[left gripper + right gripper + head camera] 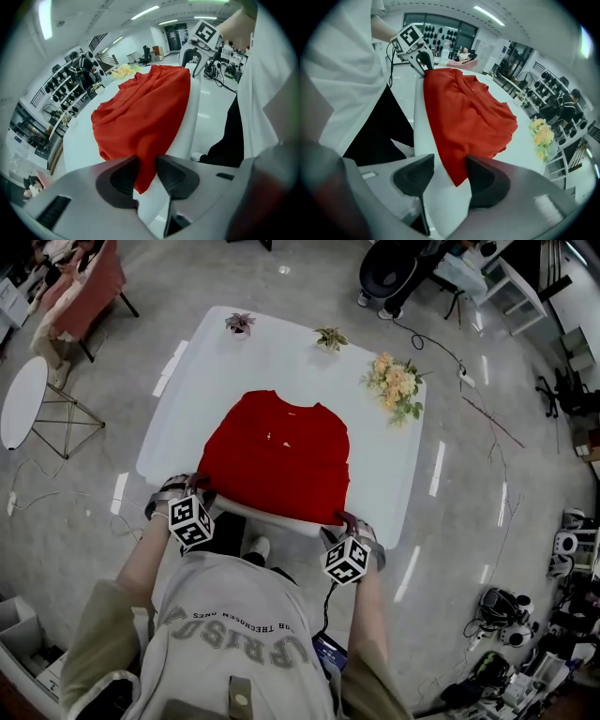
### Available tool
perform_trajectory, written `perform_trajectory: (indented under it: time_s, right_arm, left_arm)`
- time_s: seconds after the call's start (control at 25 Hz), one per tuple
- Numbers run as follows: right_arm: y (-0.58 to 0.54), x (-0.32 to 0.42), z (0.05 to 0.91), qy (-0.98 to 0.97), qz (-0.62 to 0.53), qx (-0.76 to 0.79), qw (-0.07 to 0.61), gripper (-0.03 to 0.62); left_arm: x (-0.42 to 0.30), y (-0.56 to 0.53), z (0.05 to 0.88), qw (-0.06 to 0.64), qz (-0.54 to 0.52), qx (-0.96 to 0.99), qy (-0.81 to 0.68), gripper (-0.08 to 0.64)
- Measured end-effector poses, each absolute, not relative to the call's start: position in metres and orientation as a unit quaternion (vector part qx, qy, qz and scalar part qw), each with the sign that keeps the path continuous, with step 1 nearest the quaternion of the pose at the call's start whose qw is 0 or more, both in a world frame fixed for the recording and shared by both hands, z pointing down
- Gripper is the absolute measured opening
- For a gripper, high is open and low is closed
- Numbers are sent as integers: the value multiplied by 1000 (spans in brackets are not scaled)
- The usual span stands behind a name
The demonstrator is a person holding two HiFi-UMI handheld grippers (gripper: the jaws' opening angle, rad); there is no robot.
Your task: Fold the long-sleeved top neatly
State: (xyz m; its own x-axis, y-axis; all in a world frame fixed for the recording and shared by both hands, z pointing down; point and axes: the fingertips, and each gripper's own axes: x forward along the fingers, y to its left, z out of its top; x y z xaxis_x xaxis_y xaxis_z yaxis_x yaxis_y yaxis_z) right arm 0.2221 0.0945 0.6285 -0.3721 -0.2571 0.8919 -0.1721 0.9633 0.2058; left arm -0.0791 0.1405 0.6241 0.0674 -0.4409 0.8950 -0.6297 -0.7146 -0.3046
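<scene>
A red long-sleeved top [277, 460] lies folded on the white table [394, 465], its near hem draped over the front edge. My left gripper [199, 486] is at the hem's left corner and my right gripper [345, 521] at its right corner. In the left gripper view the jaws [147, 164] stand apart with the corner of the red cloth [145, 103] hanging loose between them. The right gripper view shows the same: the jaws [450, 164] are parted, and the cloth corner [468, 112] lies against one jaw with white table showing beside the other.
A bouquet of yellow flowers [396, 382] lies at the table's right side. Two small potted plants [240, 322] [330, 337] stand along its far edge. A round white side table [23, 401] and a pink chair [89, 282] are on the left, cables and gear on the right floor.
</scene>
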Motion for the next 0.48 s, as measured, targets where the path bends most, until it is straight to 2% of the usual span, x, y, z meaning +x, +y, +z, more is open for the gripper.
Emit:
perform_trajectory:
  time_s: [0.04, 0.08, 0.12, 0.36, 0.48]
  right_arm:
    - [93, 223, 629, -827, -38, 129, 545, 217]
    - [92, 224, 628, -828, -36, 131, 544, 143]
    - [92, 225, 625, -829, -33, 131, 543, 21]
    - [120, 230, 575, -857, 17, 104, 505, 15]
    - [153, 239, 567, -852, 47, 51, 518, 15]
  left_arm:
    - [-79, 140, 623, 84, 570, 728, -372, 99]
    - [-79, 140, 622, 83, 568, 730, -372, 47]
    - [-79, 142, 621, 84, 567, 732, -368, 30]
    - [-70, 176, 594, 114, 549, 753, -345, 25]
    - [-63, 214, 584, 147, 544, 765, -312, 25]
